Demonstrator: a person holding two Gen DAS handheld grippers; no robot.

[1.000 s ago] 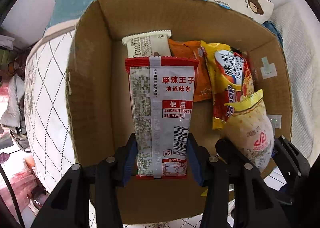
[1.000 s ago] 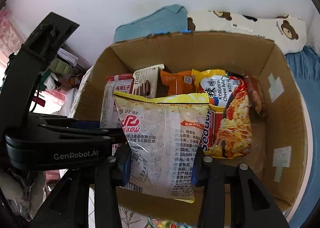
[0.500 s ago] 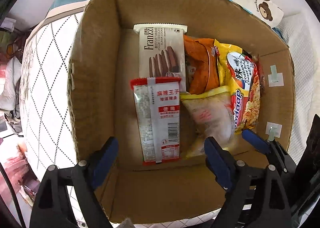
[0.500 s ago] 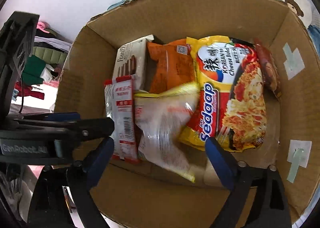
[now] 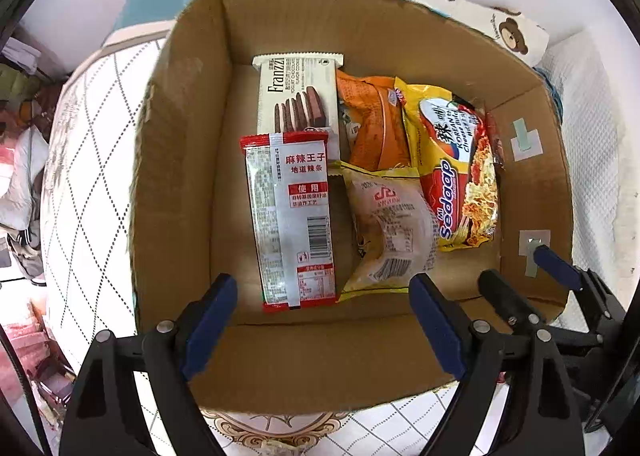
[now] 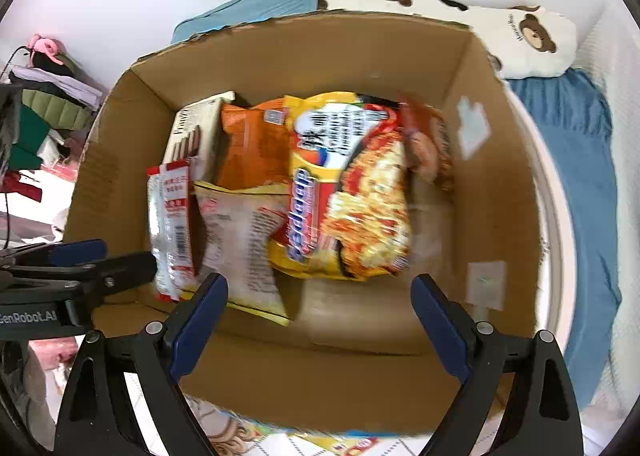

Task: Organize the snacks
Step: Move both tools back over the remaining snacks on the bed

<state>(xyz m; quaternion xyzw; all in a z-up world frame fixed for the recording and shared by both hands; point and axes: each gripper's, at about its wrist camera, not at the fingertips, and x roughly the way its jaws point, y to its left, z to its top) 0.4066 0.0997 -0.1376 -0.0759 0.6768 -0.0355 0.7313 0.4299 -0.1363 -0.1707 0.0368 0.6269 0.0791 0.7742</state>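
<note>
Both tools hang over the box with their blue pads spread wide and nothing between them: the left tool [image 5: 324, 320] above the near wall, the right tool [image 6: 320, 320] just beside it, its own view blurred. Their jaws have just been opening, and both packets are out of their grip.

Right under the left tool lies the red-and-silver snack packet [image 5: 292, 216], flat on the floor of the cardboard box [image 5: 176, 176], barcode side up, red bands at both ends. Its long axis runs from the near wall toward the far wall, leaning slightly left at the far end.

Touching its right edge sits the pale noodle bag [image 5: 390, 232], yellow-trimmed and puffy, lying the same way but tilted.

Beyond the red packet, a white biscuit pack [image 5: 298, 96] lies lengthwise against the far wall. Next to it come an orange bag [image 5: 372, 120] and a yellow instant-noodle pack [image 5: 452, 168].

Outside, the box rests on a quilted bed [image 5: 88, 196], with a bear-print pillow [image 5: 504, 32] behind.
</note>
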